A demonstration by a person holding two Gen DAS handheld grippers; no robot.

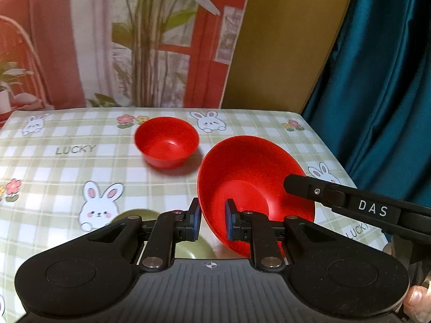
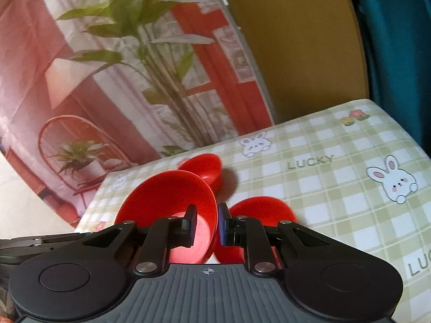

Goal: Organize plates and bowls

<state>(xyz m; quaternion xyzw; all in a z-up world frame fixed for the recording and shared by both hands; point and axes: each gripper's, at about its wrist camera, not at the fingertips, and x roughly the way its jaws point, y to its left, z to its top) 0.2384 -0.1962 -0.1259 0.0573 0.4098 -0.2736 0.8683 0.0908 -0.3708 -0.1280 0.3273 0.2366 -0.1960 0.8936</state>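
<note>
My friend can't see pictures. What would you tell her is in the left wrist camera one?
The left gripper pinches the rim of a tilted red plate, with the right gripper reaching over its far edge. Behind sits a red bowl on a bunny-print checked tablecloth.

You see a pale green and white checked tablecloth (image 1: 67, 167), printed with white rabbits with pink ears, small red, pink and yellow flowers, and grey "LUCKY" lettering. Your small bowl (image 1: 167, 141) is bright red inside and out, and so is the wide plate (image 1: 250, 177) in front of you. From your right wrist another red bowl (image 2: 258, 210) shows. Your left gripper (image 1: 212, 219) is black with blue pads (image 1: 229, 222); your right gripper (image 2: 206, 224) is coloured the same. Behind, a backdrop (image 1: 107, 40) shows red walls, white drapes and green leaves, beside a teal curtain (image 1: 382, 80).
</note>
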